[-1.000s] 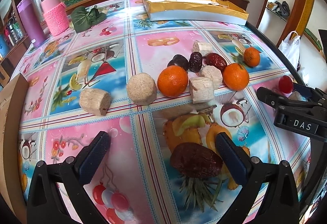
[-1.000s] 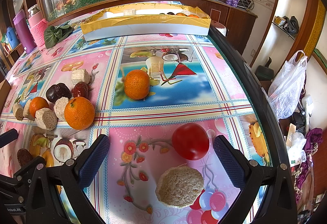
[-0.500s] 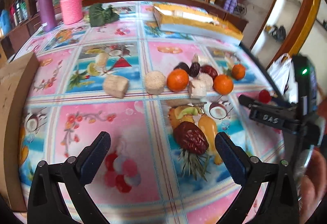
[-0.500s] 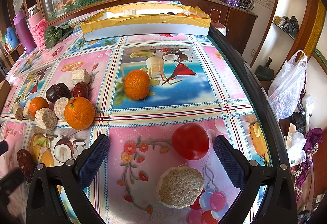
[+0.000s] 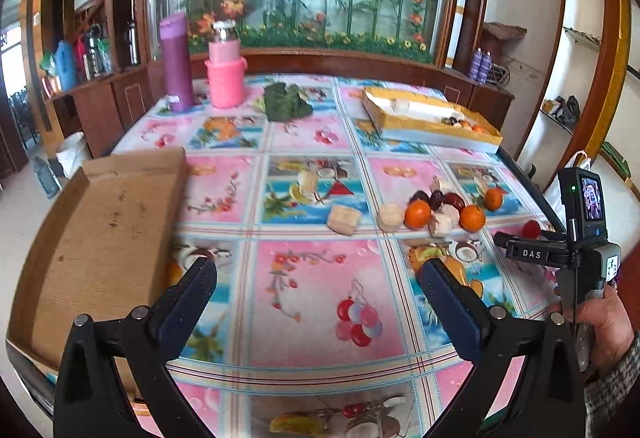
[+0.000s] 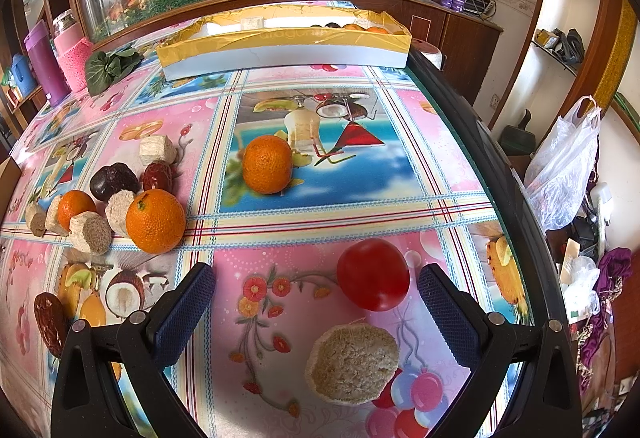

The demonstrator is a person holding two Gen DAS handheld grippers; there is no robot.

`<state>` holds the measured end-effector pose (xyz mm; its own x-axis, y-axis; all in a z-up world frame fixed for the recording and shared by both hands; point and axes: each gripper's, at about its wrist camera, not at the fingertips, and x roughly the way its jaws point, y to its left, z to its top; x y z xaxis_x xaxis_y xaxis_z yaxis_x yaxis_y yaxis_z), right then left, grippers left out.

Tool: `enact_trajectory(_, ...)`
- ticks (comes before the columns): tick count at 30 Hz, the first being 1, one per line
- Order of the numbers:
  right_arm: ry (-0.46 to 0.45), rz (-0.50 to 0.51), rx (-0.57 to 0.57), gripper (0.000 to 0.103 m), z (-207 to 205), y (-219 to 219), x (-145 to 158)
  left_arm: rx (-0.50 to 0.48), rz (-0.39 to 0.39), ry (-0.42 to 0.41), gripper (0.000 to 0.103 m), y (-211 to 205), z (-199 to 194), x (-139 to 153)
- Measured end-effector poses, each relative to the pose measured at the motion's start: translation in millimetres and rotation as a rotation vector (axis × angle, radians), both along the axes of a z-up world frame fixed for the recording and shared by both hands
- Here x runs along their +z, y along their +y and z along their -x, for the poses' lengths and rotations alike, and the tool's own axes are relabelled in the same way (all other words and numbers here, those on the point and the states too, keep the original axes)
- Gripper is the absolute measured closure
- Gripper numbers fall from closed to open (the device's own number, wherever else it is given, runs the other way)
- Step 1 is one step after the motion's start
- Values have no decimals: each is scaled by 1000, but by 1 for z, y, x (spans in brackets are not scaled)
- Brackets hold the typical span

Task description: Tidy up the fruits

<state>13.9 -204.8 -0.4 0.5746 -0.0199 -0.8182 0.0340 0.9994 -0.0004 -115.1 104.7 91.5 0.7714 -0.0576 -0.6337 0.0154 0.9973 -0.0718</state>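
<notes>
My left gripper [image 5: 316,274] stands open and empty, high above the tablecloth and well back from the fruit. Oranges [image 5: 417,214], dark dates [image 5: 438,198] and beige chunks [image 5: 344,220] lie in a cluster ahead on the right. My right gripper [image 6: 316,278] is open low over the table. A red tomato [image 6: 373,274] sits between its fingers, close to the right one, and a round beige chunk [image 6: 352,362] lies just nearer. One orange [image 6: 267,164] stands alone ahead. Another orange [image 6: 155,221], dates [image 6: 114,180] and chunks [image 6: 90,232] lie to the left.
A yellow-rimmed box [image 6: 280,42] holding some fruit stands at the table's far side. A flat cardboard tray [image 5: 100,238] lies at the left. A purple bottle [image 5: 176,62], pink jar [image 5: 224,78] and green leaves [image 5: 286,102] are far back. A hand [image 5: 600,314] holds the right gripper's handle.
My left gripper has pulled back and risen away from the brown date, still open; the cardboard tray has come into its view. The right gripper has stayed still.
</notes>
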Motion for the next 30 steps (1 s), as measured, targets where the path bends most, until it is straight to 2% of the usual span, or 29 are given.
enact_trajectory(6, 56, 0, -41, 1, -5, 2, 1, 14, -6, -84, 1, 9, 17, 17)
enact_trajectory(11, 68, -12, -108, 1, 11, 5, 5, 34, -31, -129, 1, 15, 28, 25)
enact_trajectory(16, -117, 2, -89, 1, 63, 35, 45, 56, -12, -156, 1, 23, 35, 30)
enact_trajectory(20, -278, -62, -115, 1, 114, 53, 73, 74, -4, -222, 1, 24, 48, 40)
enact_trajectory(23, -390, -48, -141, 1, 142, 66, 85, 83, -2, -283, 1, 23, 60, 50)
enact_trajectory(26, -459, -11, -145, 1, 160, 82, 90, 94, -3, -326, 0, 24, 70, 59)
enact_trajectory(30, -490, 37, -113, 1, 168, 99, 92, 84, 8, -322, 0, 25, 73, 64)
